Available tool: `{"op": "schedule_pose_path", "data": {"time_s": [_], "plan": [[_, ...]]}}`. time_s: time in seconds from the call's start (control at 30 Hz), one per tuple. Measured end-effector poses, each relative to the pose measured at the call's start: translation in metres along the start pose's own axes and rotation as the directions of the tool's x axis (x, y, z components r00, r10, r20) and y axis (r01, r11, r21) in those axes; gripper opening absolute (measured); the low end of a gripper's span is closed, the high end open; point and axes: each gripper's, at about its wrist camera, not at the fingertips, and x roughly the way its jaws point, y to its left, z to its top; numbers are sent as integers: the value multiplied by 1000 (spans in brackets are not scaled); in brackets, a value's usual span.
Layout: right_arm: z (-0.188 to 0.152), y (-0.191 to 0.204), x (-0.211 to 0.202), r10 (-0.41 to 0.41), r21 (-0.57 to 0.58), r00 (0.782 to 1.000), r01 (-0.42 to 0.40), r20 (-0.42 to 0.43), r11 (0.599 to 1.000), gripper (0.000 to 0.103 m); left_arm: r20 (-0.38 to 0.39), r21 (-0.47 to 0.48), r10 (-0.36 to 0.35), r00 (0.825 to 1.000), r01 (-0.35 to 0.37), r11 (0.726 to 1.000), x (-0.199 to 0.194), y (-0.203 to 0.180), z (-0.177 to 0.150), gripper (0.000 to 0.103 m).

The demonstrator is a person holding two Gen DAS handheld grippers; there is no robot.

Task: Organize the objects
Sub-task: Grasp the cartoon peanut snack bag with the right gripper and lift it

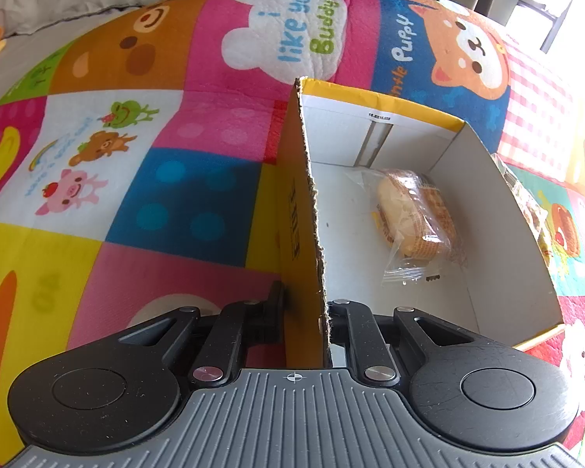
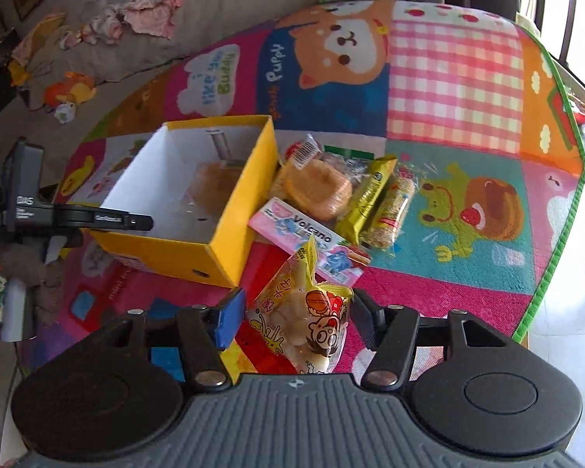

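Observation:
An open yellow cardboard box point(image 1: 292, 234) with a white inside stands on the colourful play mat point(image 1: 175, 187). One wrapped pastry point(image 1: 413, 214) lies in it. My left gripper point(image 1: 308, 304) is shut on the box's near wall, one finger outside and one inside. The right wrist view shows the same box point(image 2: 230, 202) with my left gripper point(image 2: 144, 222) on its left wall. My right gripper point(image 2: 296, 319) is shut on a yellow cartoon-printed snack bag point(image 2: 304, 323), held just right of the box's front corner.
Beside the box's right wall lies a pile: a round cracker pack point(image 2: 316, 191), a pink "Volcano" carton point(image 2: 304, 241), a yellow-green bar point(image 2: 366, 199) and a sesame bar point(image 2: 394, 210). The mat's green edge point(image 2: 557, 156) runs along the right. A grey sofa with clothes point(image 2: 136, 19) lies behind.

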Motion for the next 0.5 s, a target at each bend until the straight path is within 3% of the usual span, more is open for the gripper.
{"op": "schedule_pose_path", "data": {"time_s": [0.27, 0.5], "plan": [[7, 47, -37, 67, -110, 995, -59, 72, 992, 59, -1, -7, -7, 1000, 7, 1000, 0, 1, 0, 15], [43, 75, -68, 97, -184, 979, -64, 179, 981, 59, 2, -10, -12, 1000, 12, 1000, 0, 2, 0, 16]]}}
